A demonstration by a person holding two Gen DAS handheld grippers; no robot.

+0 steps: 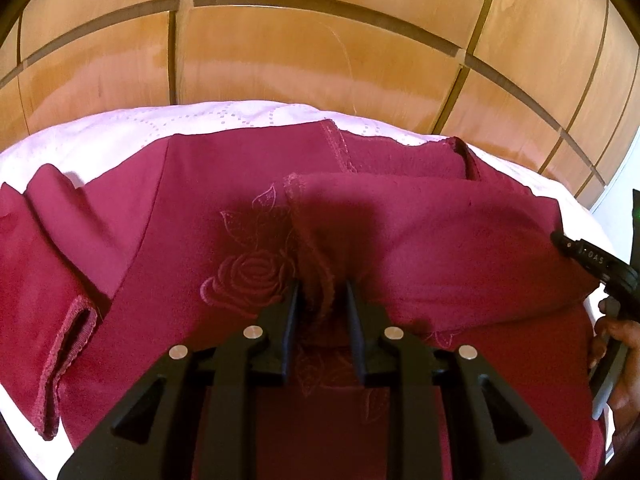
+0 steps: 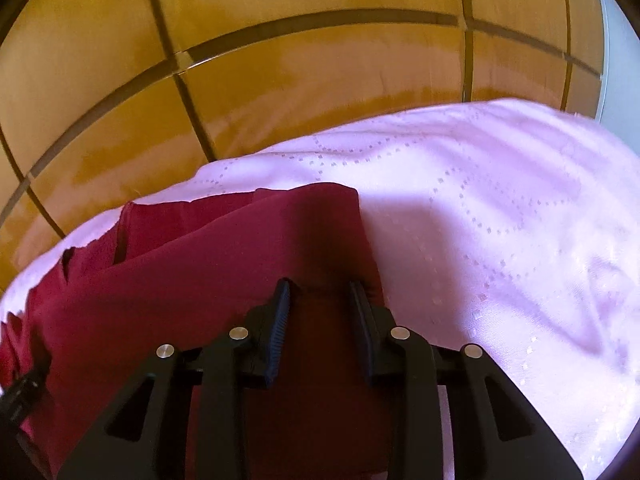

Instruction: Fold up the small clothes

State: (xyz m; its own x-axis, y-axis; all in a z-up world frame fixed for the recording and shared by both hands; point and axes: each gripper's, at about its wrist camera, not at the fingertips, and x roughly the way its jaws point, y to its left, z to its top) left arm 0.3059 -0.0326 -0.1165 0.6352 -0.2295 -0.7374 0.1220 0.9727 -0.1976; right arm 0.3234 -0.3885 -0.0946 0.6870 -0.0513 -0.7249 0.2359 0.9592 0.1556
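Left gripper (image 1: 320, 286): black, jaws a little apart with a bunched, stitched hem of the garment standing between them; whether the pads actually press the cloth cannot be told, as shadow fills the gap.

Right gripper (image 2: 320, 286): black, ribbed pads, jaws likewise apart over the garment's right-hand fold, near its edge; cloth lies between and under the tips, grip uncertain.

Bed (image 2: 500, 220): pale pink cover with dotted pattern, carrying the one item. Far edge meets the wardrobe (image 1: 300, 52), glossy wood panels; near edge and both corners cut off.

Garment (image 1: 160, 208): maroon, partly folded, spread across the bed's middle and running toward its far edge. Right portion lies doubled over the centre. Sleeve (image 1: 60, 300) with open stitched cuff trails toward the left edge.

Rose (image 1: 252, 276): tone-on-tone embroidery just left of the left gripper's tips.

Handling, judged: light, soft, limp knit; will sag and drag wherever unsupported, and probably cling a little to the cover. Not fragile, though embroidery may snag. Best taken at stitched hems or the doubled fold edge, both layers pinched together, one gripper at each end.

Obscured: garment's near hem, under both grippers; its full outline and type; right gripper's body, seen from the left only as a sliver with a hand (image 1: 618, 344).
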